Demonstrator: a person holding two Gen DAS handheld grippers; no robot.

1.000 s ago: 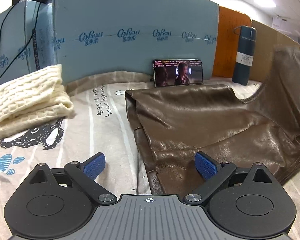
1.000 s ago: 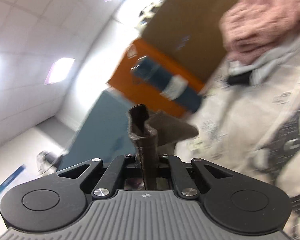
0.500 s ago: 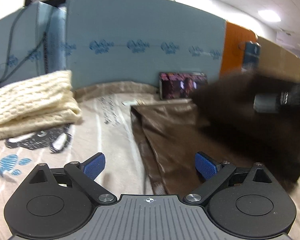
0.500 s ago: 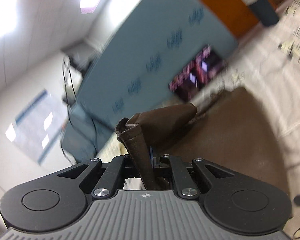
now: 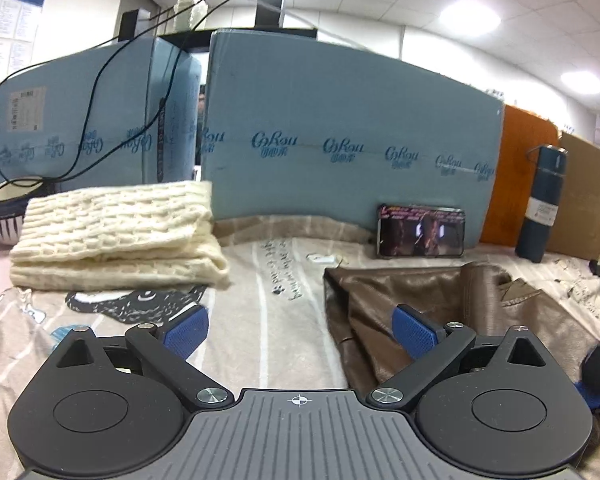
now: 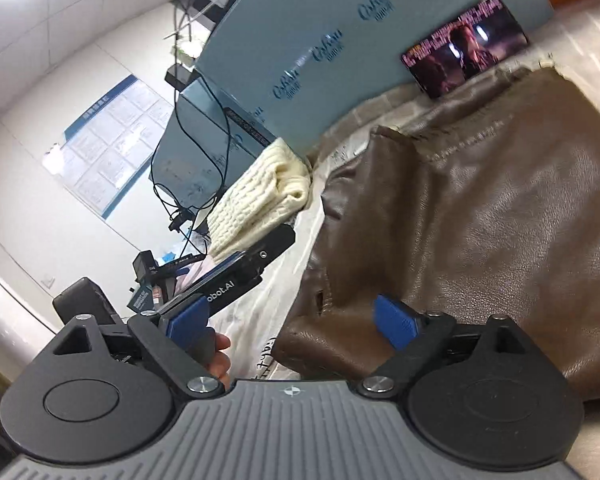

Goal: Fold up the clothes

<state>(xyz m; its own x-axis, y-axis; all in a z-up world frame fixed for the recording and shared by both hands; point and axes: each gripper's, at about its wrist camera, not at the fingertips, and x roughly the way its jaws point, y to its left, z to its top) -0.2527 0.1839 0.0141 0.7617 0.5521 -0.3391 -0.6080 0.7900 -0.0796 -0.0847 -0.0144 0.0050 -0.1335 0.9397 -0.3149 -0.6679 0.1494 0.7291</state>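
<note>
Lying flat, one brown leather garment (image 5: 452, 312) faces both spread, empty grippers, left (image 5: 300, 330) and right (image 6: 290, 324); only the left view shows one bottle (image 5: 542, 204).

A printed bedsheet (image 5: 268, 320) carries a brown leather garment (image 5: 460, 312), cream knit (image 5: 116, 236), phone (image 5: 422, 231) and flask (image 5: 540, 208).

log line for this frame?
left tool: open, empty | right tool: open, empty | brown leather garment: flat on bed, part-folded
</note>
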